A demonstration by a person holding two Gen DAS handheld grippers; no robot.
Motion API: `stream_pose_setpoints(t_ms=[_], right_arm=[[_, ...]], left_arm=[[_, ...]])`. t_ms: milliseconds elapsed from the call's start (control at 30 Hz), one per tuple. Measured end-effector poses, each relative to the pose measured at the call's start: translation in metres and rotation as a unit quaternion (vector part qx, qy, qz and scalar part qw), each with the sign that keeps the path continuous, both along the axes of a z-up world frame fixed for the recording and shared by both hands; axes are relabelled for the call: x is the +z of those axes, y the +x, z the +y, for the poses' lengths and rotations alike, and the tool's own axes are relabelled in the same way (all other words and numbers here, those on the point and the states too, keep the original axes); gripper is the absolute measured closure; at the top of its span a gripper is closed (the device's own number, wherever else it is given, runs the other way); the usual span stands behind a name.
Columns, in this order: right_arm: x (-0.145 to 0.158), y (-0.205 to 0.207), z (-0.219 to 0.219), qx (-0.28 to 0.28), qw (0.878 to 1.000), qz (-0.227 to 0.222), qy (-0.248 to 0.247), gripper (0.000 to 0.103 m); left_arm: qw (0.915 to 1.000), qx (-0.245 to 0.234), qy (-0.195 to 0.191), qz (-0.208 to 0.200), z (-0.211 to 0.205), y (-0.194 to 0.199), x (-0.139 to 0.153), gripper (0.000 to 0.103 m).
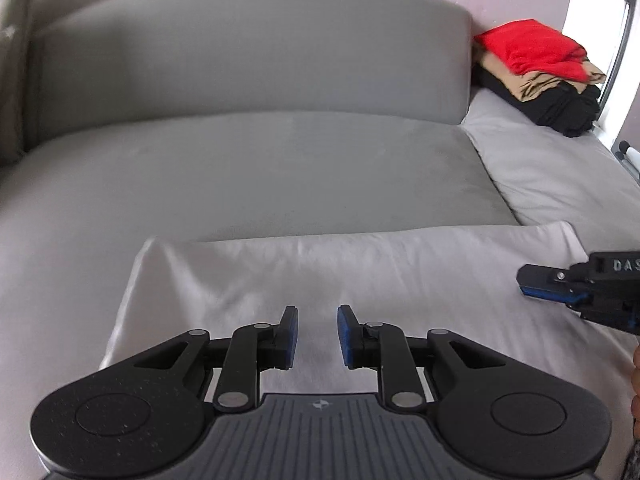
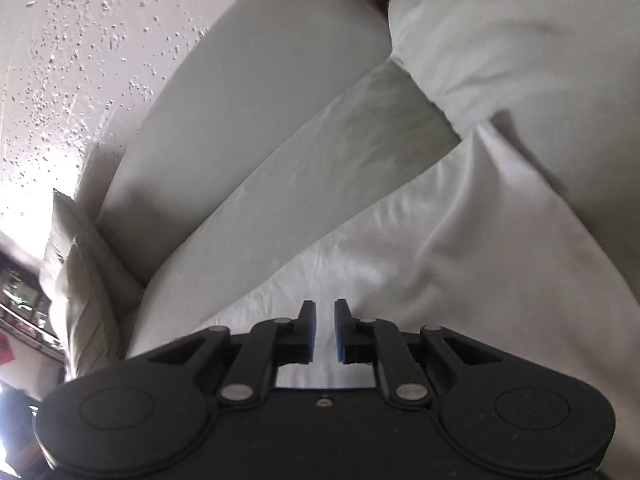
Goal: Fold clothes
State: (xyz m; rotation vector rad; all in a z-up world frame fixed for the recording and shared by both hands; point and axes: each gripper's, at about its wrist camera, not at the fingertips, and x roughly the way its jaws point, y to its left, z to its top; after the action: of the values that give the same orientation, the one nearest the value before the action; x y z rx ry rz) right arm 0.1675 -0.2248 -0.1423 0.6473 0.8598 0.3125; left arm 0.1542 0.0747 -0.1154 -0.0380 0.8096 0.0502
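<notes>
White garment (image 1: 320, 272) laid flat on a grey sofa (image 1: 240, 168), ready for handling.
Above it, left gripper (image 1: 318, 336) is held parted and empty; right gripper (image 2: 325, 330) narrowly parted (nothing gripped); folded clothes (image 1: 540, 76) are stacked beyond.

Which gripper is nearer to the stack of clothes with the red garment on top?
Right. The right gripper is at the white garment's right end, on the side of the stack of clothes. The left gripper hovers over the garment's middle, farther left.

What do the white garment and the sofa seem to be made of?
White garment: looks like thin woven or knit cotton, matte, with soft creases and limp edges. Sofa: seemingly grey suede-like upholstery, matte, with faint brushed shading on the seat.
</notes>
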Motion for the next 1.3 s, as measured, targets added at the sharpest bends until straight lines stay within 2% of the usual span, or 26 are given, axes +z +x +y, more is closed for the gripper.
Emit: stream_pose_setpoints(t_ms=[67,167,200,233,300,333,367,467,500,567,600,667,733,800,900,933,967,1000,1067,1133,1167,1233,1300], right_arm=[[-0.007,0.009,-0.004,-0.008,1.000,-0.010,-0.014,0.098],[-0.012,0.017,-0.024,-0.083,0.992,-0.019,-0.089,0.099],[-0.014,0.019,-0.033,-0.109,0.989,-0.017,-0.103,0.103],[-0.016,0.019,-0.044,-0.132,0.986,-0.016,-0.102,0.103],[-0.014,0.015,-0.055,-0.156,0.982,-0.028,-0.099,0.103],[-0.009,0.013,-0.054,-0.163,0.979,-0.037,-0.120,0.103],[-0.004,0.009,-0.050,-0.172,0.973,-0.047,-0.148,0.103],[0.008,0.000,-0.042,-0.197,0.953,-0.065,-0.218,0.103],[0.011,-0.002,-0.044,-0.195,0.953,-0.062,-0.223,0.103],[0.021,-0.009,-0.047,-0.193,0.955,-0.052,-0.218,0.103],[0.028,-0.016,-0.049,-0.193,0.956,-0.055,-0.215,0.098],[0.041,-0.028,-0.051,-0.181,0.962,-0.063,-0.195,0.092],[0.043,-0.037,-0.050,-0.143,0.978,-0.060,-0.141,0.092],[0.031,-0.041,-0.043,-0.088,0.993,-0.037,-0.066,0.092],[0.006,-0.038,-0.026,-0.016,0.999,0.004,0.033,0.092],[-0.003,-0.036,-0.022,-0.010,0.999,0.021,0.041,0.092],[-0.011,-0.036,-0.024,-0.022,0.998,0.038,0.040,0.103],[-0.015,-0.038,-0.030,-0.048,0.997,0.045,0.033,0.103],[-0.007,-0.049,-0.047,-0.111,0.992,0.053,-0.035,0.103],[0.001,-0.059,-0.063,-0.166,0.980,0.057,-0.099,0.103],[0.007,-0.064,-0.067,-0.169,0.977,0.052,-0.118,0.103],[0.018,-0.073,-0.072,-0.176,0.970,0.041,-0.162,0.103],[0.032,-0.082,-0.061,-0.183,0.956,0.026,-0.230,0.103]], left_arm=[[0.9996,0.023,0.013,0.000,0.012,0.014,-0.009,0.078],[0.9978,0.058,0.033,0.001,0.029,0.035,-0.024,0.080],[0.9960,0.076,0.046,0.001,0.036,0.038,-0.026,0.081],[0.9931,0.099,0.063,0.000,0.045,0.039,-0.028,0.081],[0.9837,0.147,0.103,0.003,0.058,0.037,-0.030,0.075],[0.9763,0.176,0.126,0.009,0.064,0.035,-0.031,0.080],[0.9709,0.196,0.137,0.018,0.071,0.031,-0.031,0.079],[0.9619,0.233,0.138,0.035,0.091,0.020,-0.028,0.079],[0.9613,0.240,0.131,0.038,0.096,0.015,-0.023,0.080],[0.9618,0.248,0.110,0.036,0.104,0.003,-0.013,0.081],[0.9636,0.249,0.092,0.028,0.106,-0.004,-0.006,0.081],[0.9731,0.224,0.053,0.011,0.099,-0.020,0.005,0.083],[0.9831,0.183,0.015,-0.004,0.085,-0.034,0.013,0.085],[0.9926,0.121,-0.011,-0.006,0.060,-0.041,0.013,0.083],[0.9981,0.061,-0.005,0.010,0.026,-0.044,0.001,0.075],[0.9978,0.063,0.006,0.019,0.022,-0.044,-0.004,0.075],[0.9968,0.072,0.020,0.028,0.022,-0.045,-0.009,0.075],[0.9952,0.085,0.036,0.034,0.024,-0.048,-0.010,0.075],[0.9895,0.114,0.075,0.048,0.032,-0.056,-0.007,0.078],[0.9792,0.143,0.128,0.066,0.038,-0.064,-0.006,0.077],[0.9743,0.155,0.146,0.074,0.041,-0.069,-0.005,0.076],[0.9657,0.174,0.171,0.090,0.052,-0.077,-0.003,0.079],[0.9673,0.175,0.161,0.089,0.056,-0.095,0.003,0.079]])
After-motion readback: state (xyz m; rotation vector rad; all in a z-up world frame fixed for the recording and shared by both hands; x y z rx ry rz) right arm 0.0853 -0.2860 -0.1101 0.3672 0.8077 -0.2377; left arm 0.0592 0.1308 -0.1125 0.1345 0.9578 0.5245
